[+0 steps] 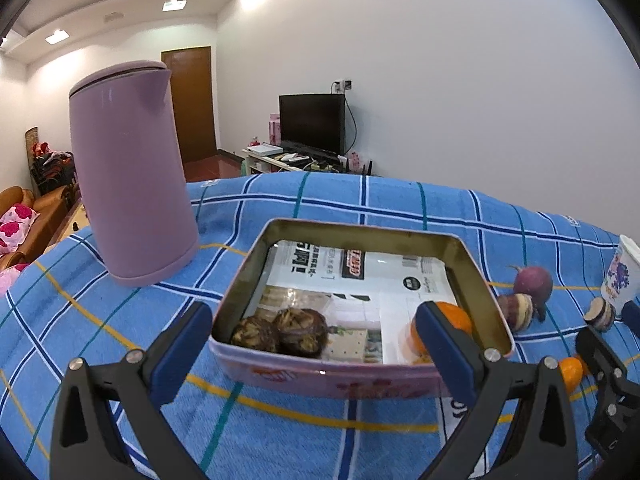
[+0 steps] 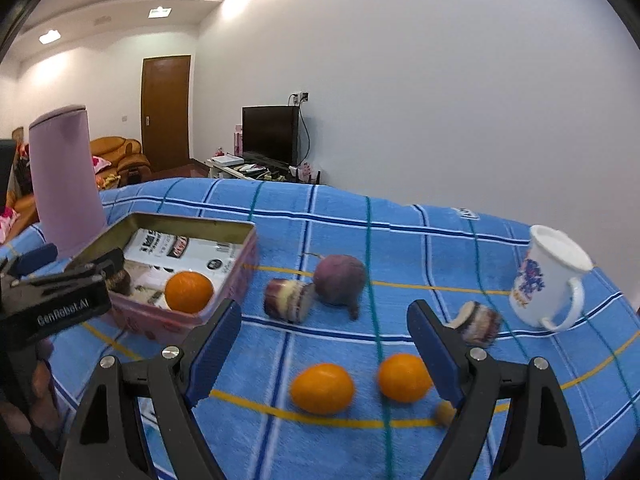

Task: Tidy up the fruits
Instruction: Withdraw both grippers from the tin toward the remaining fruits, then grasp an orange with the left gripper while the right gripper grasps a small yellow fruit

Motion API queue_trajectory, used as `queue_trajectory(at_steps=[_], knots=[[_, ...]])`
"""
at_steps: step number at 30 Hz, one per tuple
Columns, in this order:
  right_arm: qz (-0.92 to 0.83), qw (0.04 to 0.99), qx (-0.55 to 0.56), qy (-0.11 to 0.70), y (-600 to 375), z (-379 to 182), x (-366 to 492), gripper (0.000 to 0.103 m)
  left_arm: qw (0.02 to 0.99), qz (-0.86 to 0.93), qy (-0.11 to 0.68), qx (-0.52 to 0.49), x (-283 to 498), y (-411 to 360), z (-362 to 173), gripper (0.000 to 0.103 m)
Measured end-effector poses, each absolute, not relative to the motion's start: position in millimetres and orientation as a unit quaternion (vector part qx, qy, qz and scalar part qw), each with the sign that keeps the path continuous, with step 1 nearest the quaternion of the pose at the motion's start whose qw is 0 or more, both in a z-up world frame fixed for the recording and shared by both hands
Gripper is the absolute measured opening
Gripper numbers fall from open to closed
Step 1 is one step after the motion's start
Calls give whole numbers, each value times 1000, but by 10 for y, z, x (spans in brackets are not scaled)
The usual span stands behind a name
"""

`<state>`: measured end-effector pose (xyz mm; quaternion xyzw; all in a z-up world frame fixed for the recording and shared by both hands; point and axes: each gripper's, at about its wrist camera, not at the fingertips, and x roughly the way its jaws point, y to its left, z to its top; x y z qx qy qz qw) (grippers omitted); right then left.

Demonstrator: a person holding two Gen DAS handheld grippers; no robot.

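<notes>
A pink tin box (image 1: 320,380) lined with printed paper holds two brown scaly fruits (image 1: 280,330) and an orange (image 1: 456,316). My left gripper (image 1: 314,316) hovers open over its near edge with nothing between the fingers. My right gripper (image 2: 324,312) is open over the blue cloth. Two loose oranges (image 2: 322,388) (image 2: 404,376) lie just before it, with nothing between the fingers. Beyond are a purple round root (image 2: 339,280) and two cut purple-and-white pieces (image 2: 290,300) (image 2: 478,322). The tin (image 2: 240,264) and left gripper (image 2: 72,260) sit to the left.
A tall lilac kettle (image 1: 132,176) stands behind the tin on the left. At the right stands a white printed mug (image 2: 548,276). A small yellowish item (image 2: 445,412) lies by my right finger. The checked blue cloth (image 2: 400,220) covers the whole table.
</notes>
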<state>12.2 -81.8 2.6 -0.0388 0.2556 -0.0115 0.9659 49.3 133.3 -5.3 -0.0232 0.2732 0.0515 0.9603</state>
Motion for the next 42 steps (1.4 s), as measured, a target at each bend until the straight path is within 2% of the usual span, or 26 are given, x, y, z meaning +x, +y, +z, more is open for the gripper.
queue_trajectory(at_steps=[14, 22, 27, 28, 31, 36, 37, 38, 39, 42], knots=[[-49, 961, -20, 273, -1655, 19, -271, 86, 956, -4, 294, 12, 237, 907, -74, 103], [-67, 949, 24, 307, -2193, -42, -342, 86, 943, -76, 318, 62, 111, 402, -121, 103], [-12, 940, 30, 340, -2236, -125, -279, 86, 931, -117, 335, 86, 49, 121, -146, 103], [3, 936, 27, 350, -2208, -148, -248, 84, 929, -123, 339, 88, 47, 83, -152, 103], [38, 925, 8, 377, -2087, -229, -137, 61, 922, -142, 350, 85, 50, 3, -151, 102], [72, 907, 1, 415, -1993, -358, 29, 53, 917, -157, 352, 98, 80, -111, -105, 98], [77, 905, -1, 418, -1977, -369, 36, 46, 917, -158, 349, 109, 86, -166, -96, 97], [77, 904, -3, 421, -1968, -380, 44, 32, 917, -159, 347, 116, 94, -200, -99, 97], [76, 902, -6, 425, -1958, -395, 53, 29, 915, -162, 347, 125, 101, -252, -105, 96], [86, 897, 10, 434, -2011, -425, 66, 29, 910, -169, 353, 139, 132, -363, -141, 92]])
